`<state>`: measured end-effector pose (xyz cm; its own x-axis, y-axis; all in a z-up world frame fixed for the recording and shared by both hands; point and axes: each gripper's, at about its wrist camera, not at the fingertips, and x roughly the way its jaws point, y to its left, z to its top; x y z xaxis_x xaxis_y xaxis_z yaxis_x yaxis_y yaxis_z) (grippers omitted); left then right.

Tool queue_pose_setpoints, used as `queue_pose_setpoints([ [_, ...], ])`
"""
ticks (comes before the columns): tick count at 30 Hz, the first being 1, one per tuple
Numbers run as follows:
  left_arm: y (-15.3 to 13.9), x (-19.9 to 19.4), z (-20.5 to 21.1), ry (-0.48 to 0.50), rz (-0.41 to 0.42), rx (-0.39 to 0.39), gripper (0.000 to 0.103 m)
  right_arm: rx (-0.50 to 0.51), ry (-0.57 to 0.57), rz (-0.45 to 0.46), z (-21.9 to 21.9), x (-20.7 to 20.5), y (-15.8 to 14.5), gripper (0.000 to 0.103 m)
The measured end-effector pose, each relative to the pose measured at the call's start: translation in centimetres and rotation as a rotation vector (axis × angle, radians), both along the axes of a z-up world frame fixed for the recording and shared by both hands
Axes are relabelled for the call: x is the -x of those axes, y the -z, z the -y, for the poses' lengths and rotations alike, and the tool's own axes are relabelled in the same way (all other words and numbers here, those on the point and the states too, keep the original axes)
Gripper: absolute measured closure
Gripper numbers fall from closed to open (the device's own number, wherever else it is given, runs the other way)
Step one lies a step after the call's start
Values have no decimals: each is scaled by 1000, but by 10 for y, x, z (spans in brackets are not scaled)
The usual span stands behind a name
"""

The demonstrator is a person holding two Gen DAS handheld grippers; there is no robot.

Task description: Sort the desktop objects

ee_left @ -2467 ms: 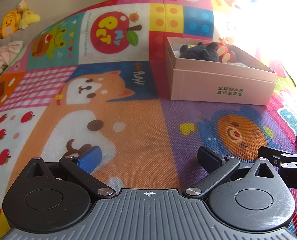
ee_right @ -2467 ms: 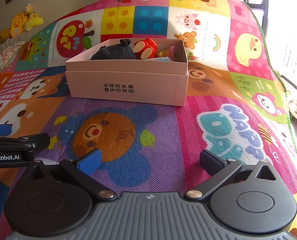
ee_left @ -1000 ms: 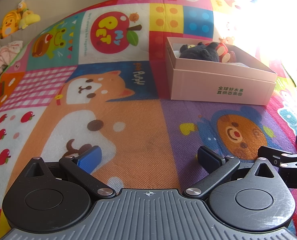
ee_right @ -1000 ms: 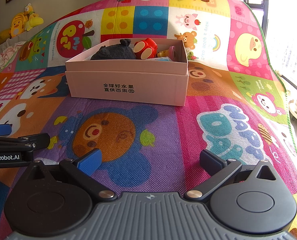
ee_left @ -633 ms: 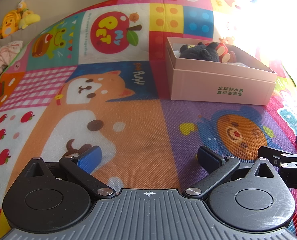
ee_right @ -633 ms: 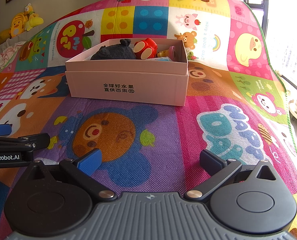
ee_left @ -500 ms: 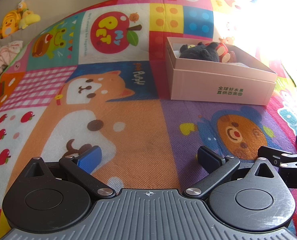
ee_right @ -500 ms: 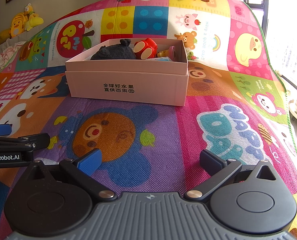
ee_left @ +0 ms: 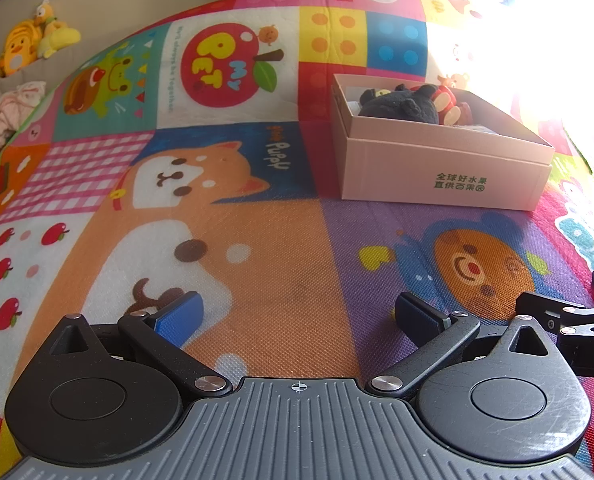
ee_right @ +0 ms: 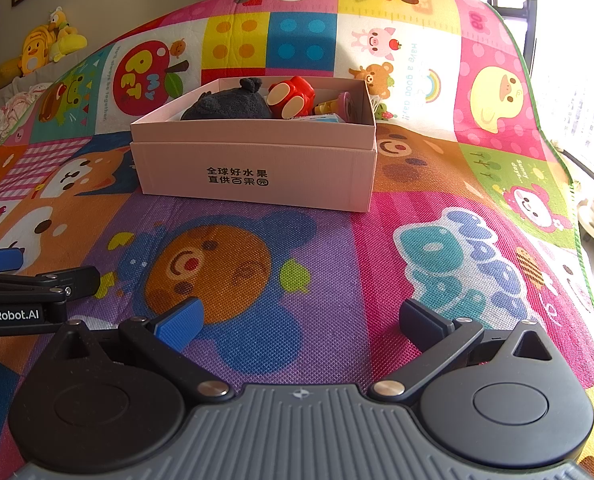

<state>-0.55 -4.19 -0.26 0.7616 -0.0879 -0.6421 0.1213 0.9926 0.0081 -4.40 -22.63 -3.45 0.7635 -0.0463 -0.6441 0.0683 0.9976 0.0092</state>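
Over the play mat, left gripper and right gripper hover, jaws wide and empty; pink box holds dark plush toy, others unclear.

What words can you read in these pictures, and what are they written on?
"全球好水果 直供百果园": front of the pink box.
"MY PET": red apple picture on the play mat.
"Puppy": beside the dog picture.
"Have a good day!!": by the rainbow.
"Sunny days...": green patch, small and partly a guess.
"GenRobot.AI": side of the left gripper.
"Vroom Vroom" bubble and ruler numbers at the mat's far edge: too blurred to be sure.
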Motion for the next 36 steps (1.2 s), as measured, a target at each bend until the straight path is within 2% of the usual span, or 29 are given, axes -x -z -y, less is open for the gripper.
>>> queue_pose_setpoints([
  [5, 0, 0, 0, 0, 0, -5, 0, 0, -1, 1, 0, 0, 0, 0],
  [8, 0, 0, -4, 1, -2, 18, 0, 0, -1, 1, 0, 0, 0, 0],
  [10, 0, 0, -2, 1, -1, -2, 0, 0, -1, 0, 0, 0, 0, 0],
  [18, 0, 1, 1, 0, 0, 2, 0, 0, -1, 1, 0, 0, 0, 0],
  [24, -4, -2, -3, 17, -31, 22, 0, 0, -1, 1, 0, 0, 0, 0],
  [27, -5, 0, -1, 13, -63, 1, 0, 0, -1, 1, 0, 0, 1, 0],
  [36, -4, 5, 1, 4, -53, 0, 0, 0, -1, 1, 0, 0, 1, 0],
])
